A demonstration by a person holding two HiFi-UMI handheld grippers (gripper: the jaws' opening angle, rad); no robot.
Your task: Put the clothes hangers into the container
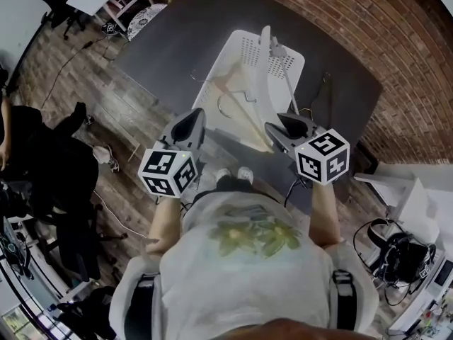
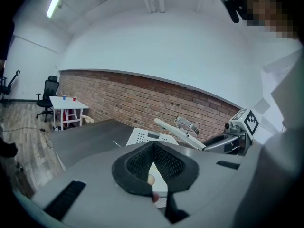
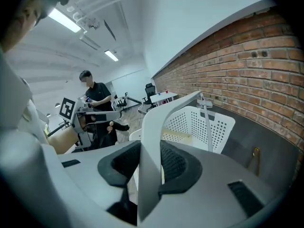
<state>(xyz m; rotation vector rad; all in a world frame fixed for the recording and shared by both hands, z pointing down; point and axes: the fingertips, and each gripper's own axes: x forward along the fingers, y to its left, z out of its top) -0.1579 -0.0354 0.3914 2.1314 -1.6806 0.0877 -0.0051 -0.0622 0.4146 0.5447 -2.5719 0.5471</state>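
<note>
Right hand-held gripper (image 3: 150,150) clamped on the white hanger (image 1: 265,76), left hand-held gripper (image 2: 152,147) closed and empty; I'd centre it over the container (image 1: 239,42), lower it flat, then release.

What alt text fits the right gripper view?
The right tongs grip a white clothes hanger, which rises between them toward a white perforated container on a dark table. A brick wall runs along the right.
</note>
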